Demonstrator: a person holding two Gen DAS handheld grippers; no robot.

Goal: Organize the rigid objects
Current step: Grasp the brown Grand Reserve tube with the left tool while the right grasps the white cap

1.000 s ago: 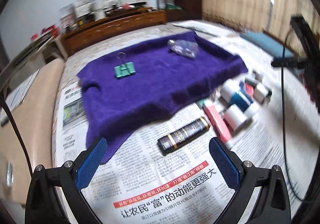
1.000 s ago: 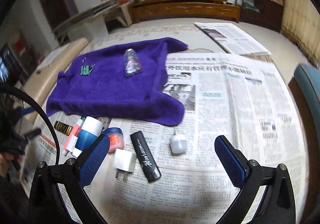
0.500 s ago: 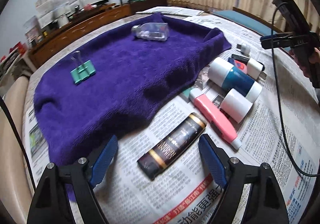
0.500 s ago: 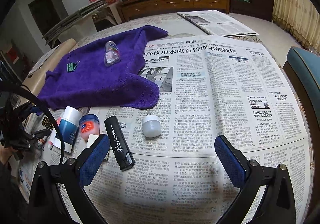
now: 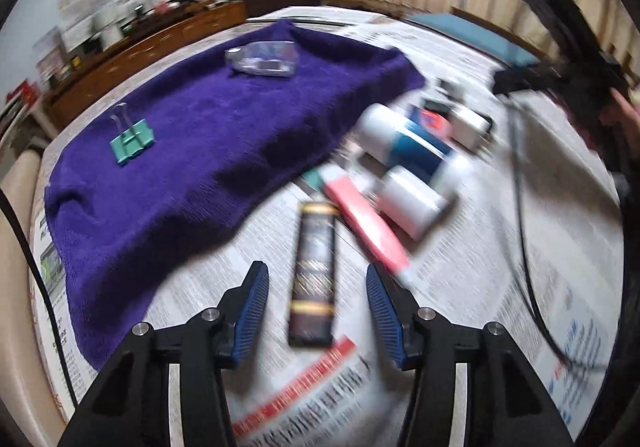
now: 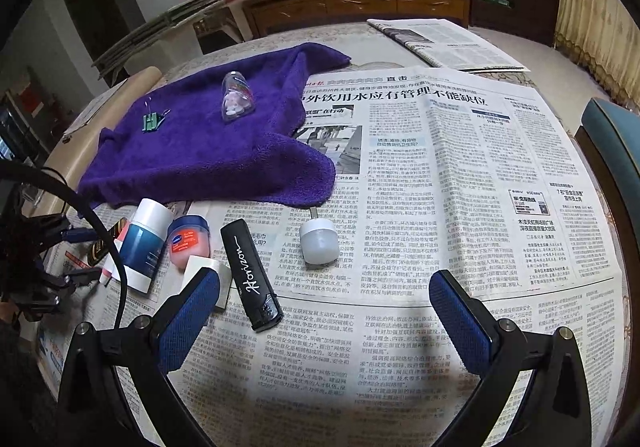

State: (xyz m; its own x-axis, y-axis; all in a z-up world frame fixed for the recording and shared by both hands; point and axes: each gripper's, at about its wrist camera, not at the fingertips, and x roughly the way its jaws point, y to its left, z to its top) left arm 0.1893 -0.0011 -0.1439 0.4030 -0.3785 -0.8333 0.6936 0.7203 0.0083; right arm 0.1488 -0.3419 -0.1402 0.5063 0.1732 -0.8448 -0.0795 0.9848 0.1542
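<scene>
My left claw (image 5: 316, 287) straddles the dark tube (image 5: 313, 275) with fingers apart, not touching, while my right claw (image 6: 324, 299) gapes wide, black case (image 6: 250, 274) at ten o'clock.

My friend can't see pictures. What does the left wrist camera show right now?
The left claw is open around a dark tube with gold bands lying on newspaper, not touching it. Behind lies a purple towel with a green binder clip and clear bottle on it.
</scene>
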